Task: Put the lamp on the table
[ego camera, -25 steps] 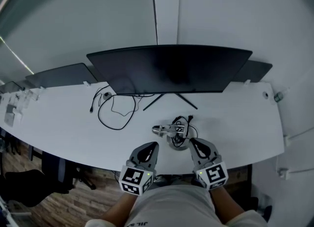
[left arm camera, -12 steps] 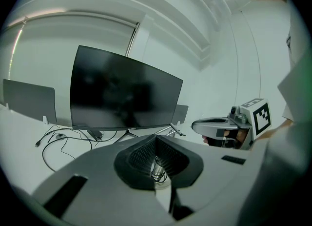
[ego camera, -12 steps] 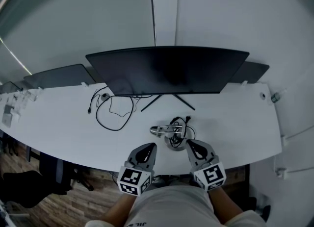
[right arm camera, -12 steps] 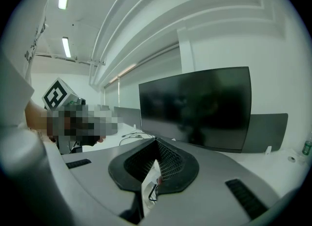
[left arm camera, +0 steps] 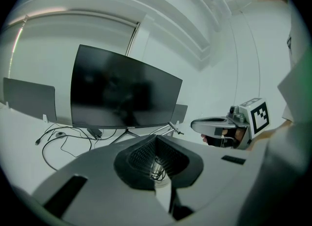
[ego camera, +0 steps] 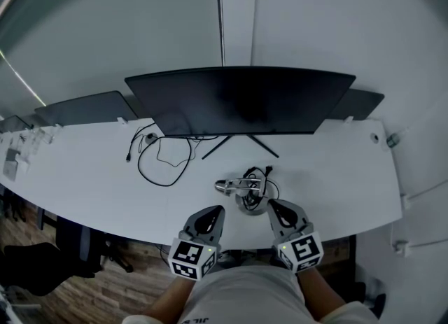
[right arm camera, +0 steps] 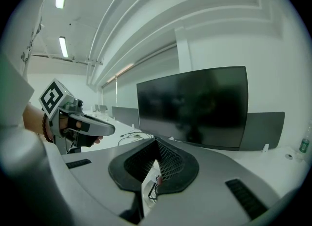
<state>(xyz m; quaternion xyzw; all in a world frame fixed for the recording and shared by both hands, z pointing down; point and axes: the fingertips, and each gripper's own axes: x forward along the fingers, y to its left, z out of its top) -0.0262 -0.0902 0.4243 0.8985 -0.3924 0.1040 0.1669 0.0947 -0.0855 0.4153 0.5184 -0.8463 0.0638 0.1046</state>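
Writing: none legible. The marker cubes on both grippers carry only black-and-white square patterns, and the logo on the lower bezel of the monitor is too small to read. Left gripper: jaws together, tips meeting, clamped on nothing. Through the slot under the tips, its own view shows a metal lamp part and black wire lying beyond. Right gripper: same, jaws closed tip to tip, nothing gripped. Its tip is close to the lamp's round base, contact unclear. Lamp sits on the white table, just ahead of and between the two gripper tips, with its silver head toward the left gripper's side and its cord bunched at the far side. Further out, ahead of the left gripper, a loose black cable is looped on the tabletop. Beyond the lamp stands the wide curved monitor, screen dark, on splayed legs, with a flat dark panel behind it on either side. Plain pale wall behind. Wood floor shows below the table's near edge, on the left gripper's side.
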